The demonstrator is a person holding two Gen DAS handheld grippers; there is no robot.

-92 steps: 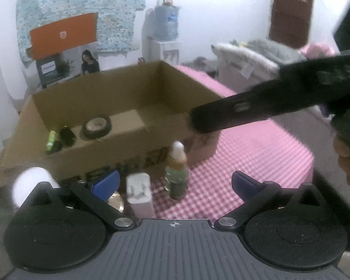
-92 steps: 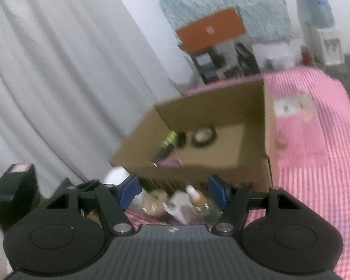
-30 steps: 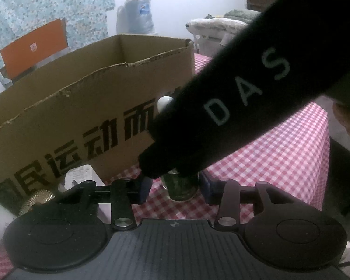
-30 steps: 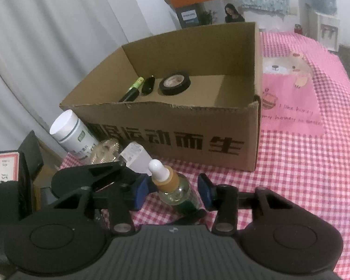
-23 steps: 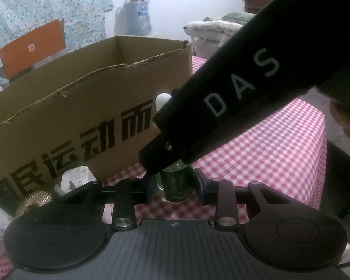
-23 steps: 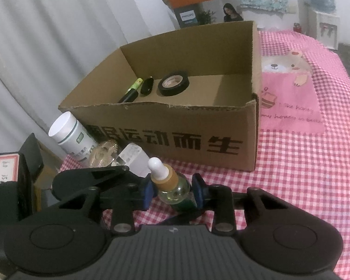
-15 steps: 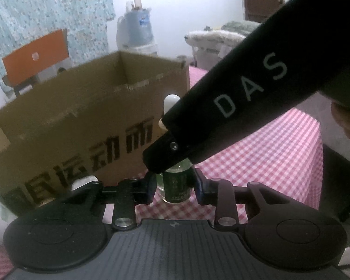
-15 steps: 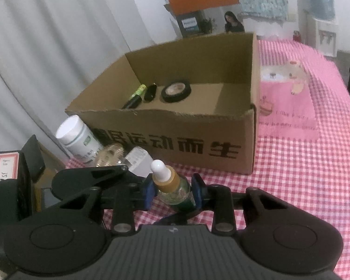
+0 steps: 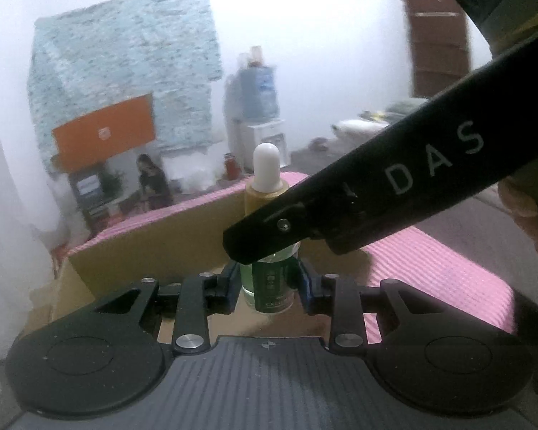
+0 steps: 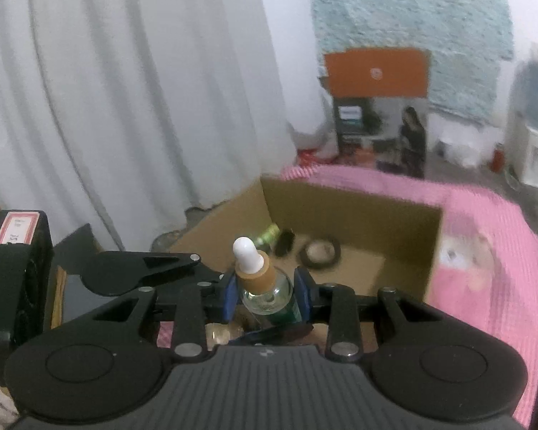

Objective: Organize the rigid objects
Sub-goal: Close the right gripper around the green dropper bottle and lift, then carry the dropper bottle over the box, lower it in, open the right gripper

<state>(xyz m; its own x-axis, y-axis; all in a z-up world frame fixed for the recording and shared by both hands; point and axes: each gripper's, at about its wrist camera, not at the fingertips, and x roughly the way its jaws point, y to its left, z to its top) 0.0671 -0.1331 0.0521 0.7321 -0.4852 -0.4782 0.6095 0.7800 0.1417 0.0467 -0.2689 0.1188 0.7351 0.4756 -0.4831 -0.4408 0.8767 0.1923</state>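
Note:
A dropper bottle [image 9: 269, 283] with a white bulb, tan collar and green label is held upright in the air. My left gripper [image 9: 269, 285] is shut on its lower body. My right gripper [image 10: 266, 295] is shut on the same dropper bottle [image 10: 265, 286] from the other side; its black body crosses the left wrist view. An open cardboard box [image 10: 405, 222] lies just beyond, on the pink checked cloth [image 10: 491, 261]. Inside the box are a black tape roll [image 10: 321, 252], a small black object [image 10: 284, 242] and a green tube [image 10: 267, 233].
A white curtain [image 10: 125, 89] hangs at the left. An orange and black carton [image 10: 380, 107] stands behind the table. A water dispenser [image 9: 256, 107] stands at the far wall. A gold round object [image 10: 224, 333] lies below the right gripper.
Both grippers closed on the dropper bottle and lifted it together from the cloth to above the box's front wall. The view now looks over the box rim.

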